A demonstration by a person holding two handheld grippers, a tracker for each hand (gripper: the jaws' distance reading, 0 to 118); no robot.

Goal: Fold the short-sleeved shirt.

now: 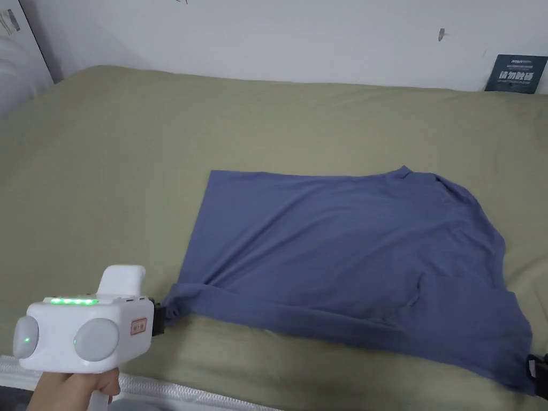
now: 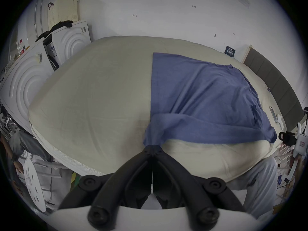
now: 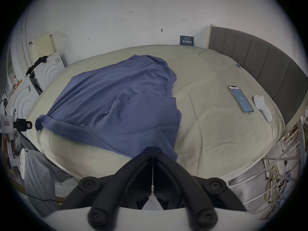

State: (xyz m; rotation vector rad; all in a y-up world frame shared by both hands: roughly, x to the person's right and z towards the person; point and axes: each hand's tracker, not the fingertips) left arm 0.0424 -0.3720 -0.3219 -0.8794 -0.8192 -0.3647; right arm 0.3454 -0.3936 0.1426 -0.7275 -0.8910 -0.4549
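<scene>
A blue short-sleeved shirt lies spread on the olive bed sheet, its near edge rolled and pulled toward the bed's front. My left gripper is shut on the shirt's near-left corner; in the left gripper view its jaws pinch the bunched blue cloth. My right gripper holds the near-right corner at the frame's edge; in the right gripper view its closed jaws meet on the shirt's hem.
A phone and a white remote-like device lie on the bed's right side near the grey headboard. White appliances stand left of the bed. A dark sign leans on the wall.
</scene>
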